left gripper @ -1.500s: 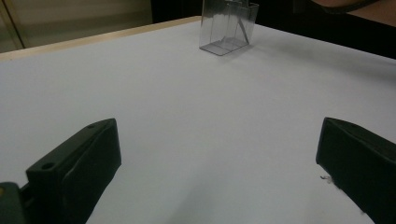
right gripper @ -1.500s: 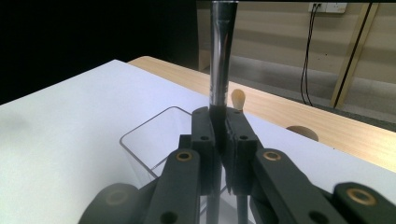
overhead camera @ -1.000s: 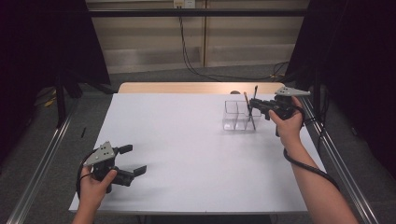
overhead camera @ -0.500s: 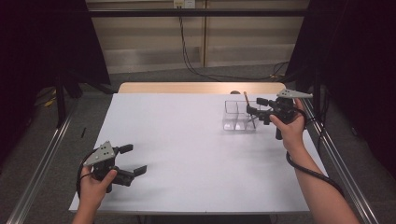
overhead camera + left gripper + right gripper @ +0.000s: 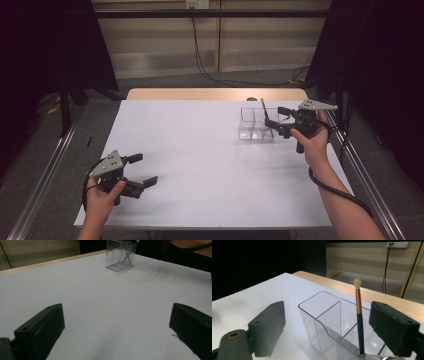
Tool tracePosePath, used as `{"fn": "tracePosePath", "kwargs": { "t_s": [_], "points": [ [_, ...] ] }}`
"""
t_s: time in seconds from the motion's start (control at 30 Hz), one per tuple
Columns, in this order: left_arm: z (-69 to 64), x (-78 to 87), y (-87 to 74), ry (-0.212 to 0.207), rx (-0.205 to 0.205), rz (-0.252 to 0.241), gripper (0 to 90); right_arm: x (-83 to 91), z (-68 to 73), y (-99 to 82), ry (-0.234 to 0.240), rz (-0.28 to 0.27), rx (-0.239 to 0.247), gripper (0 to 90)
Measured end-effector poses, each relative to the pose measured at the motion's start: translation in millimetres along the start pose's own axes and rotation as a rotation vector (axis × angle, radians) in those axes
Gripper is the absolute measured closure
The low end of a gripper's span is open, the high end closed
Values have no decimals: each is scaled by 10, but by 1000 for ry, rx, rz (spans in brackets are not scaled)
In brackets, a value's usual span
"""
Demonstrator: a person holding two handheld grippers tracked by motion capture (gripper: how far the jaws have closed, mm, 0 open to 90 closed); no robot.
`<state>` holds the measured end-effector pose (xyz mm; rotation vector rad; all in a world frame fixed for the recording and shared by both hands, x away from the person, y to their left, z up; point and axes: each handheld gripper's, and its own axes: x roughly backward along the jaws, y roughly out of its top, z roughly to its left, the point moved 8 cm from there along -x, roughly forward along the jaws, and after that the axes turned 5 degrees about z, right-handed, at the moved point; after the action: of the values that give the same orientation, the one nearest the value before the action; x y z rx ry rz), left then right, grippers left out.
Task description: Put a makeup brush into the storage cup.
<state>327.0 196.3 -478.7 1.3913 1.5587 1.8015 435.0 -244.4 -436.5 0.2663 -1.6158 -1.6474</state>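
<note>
A clear plastic organizer [image 5: 248,131] with several compartments stands at the far right of the white table [image 5: 210,150]. A dark-handled brush [image 5: 264,112] with a gold ferrule and pale tip stands in it, leaning a little. My right gripper [image 5: 276,120] hovers just right of the organizer; its jaws have just been opening. In the right gripper view the brush [image 5: 359,320] rises between the open jaws [image 5: 329,322] with a gap to each pad, inside the organizer [image 5: 322,312]. My left gripper [image 5: 145,169] rests open at the near left, holding nothing, its jaws wide [image 5: 116,320].
A wooden strip [image 5: 215,94] borders the table's far edge. Metal rails [image 5: 367,190] run along both sides. Cables [image 5: 200,50] hang against the back wall. From the left gripper view the organizer [image 5: 121,256] stands far off across bare white surface.
The right gripper's jaws have opened and let go of the brush, which now stands in the organizer. The right hand drew back slightly to the right. The left hand stayed put.
</note>
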Motion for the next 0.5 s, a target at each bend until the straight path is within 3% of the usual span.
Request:
{"fn": "tracePosePath", "kwargs": {
  "t_s": [0.5],
  "points": [
    [-9, -1, 2, -1, 4, -3, 0, 138, 109, -156, -2, 9, 30, 64]
  ]
}}
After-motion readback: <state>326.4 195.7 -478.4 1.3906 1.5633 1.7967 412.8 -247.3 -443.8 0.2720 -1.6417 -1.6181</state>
